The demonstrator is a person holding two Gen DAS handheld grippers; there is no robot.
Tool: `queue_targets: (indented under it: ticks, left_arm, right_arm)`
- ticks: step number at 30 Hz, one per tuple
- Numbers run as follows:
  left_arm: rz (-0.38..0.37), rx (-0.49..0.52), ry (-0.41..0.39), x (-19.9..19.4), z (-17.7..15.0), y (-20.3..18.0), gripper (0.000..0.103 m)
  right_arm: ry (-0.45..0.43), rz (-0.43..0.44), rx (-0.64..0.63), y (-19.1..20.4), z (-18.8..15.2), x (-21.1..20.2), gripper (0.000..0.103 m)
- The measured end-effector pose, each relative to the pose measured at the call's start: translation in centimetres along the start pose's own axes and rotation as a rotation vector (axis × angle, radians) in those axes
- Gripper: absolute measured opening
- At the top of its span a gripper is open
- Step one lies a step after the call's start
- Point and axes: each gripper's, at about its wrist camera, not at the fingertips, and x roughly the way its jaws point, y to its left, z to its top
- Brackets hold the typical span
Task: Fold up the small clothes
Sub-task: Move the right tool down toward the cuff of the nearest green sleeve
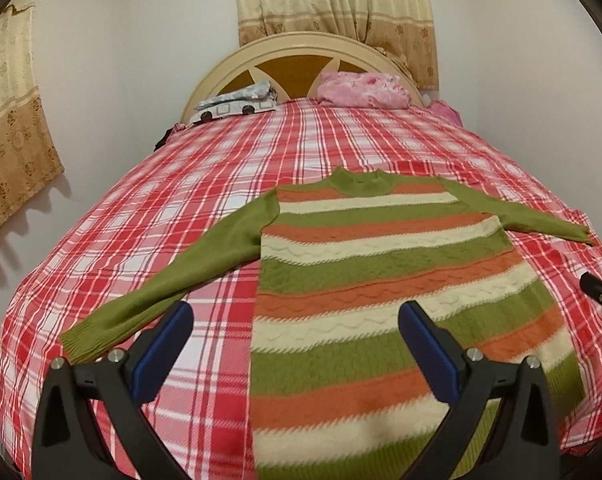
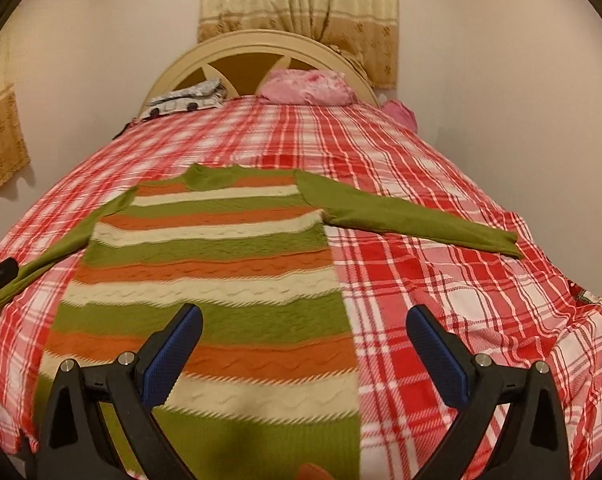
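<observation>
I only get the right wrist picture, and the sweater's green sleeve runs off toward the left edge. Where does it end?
Observer: Its ribbed cuff lies flat on the plaid bedspread, close to the left gripper.
Visitor: Is that gripper holding anything?
Observer: No. Its fingers are spread open with nothing between them.
Visitor: Where is it aimed?
Observer: At the sweater's side edge. One finger is over bedspread, the other over stripes.
</observation>
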Motion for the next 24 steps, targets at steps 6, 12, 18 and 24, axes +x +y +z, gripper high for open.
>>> queue_targets:
  ticks: [6,12,18,24]
  left_arm:
    - [-0.005,0.030,0.037,3.2,1.5,-1.2,0.103]
    - [-0.005,0.056,0.056,6.4,3.1,-2.4,0.103]
    - [-0.012,0.080,0.081,9.5,4.4,-3.8,0.103]
    - [-0.017,0.096,0.099,12.0,5.5,-4.9,0.103]
  right_arm:
    - [0.031,-0.011,0.045,-2.0,1.8,3.6,0.102]
    - [0.060,-0.037,0.073,-4.0,3.2,6.7,0.102]
    - [0.084,-0.093,0.117,-7.8,4.4,9.4,0.102]
    - [0.109,-0.150,0.209,-13.5,5.7,11.8,0.102]
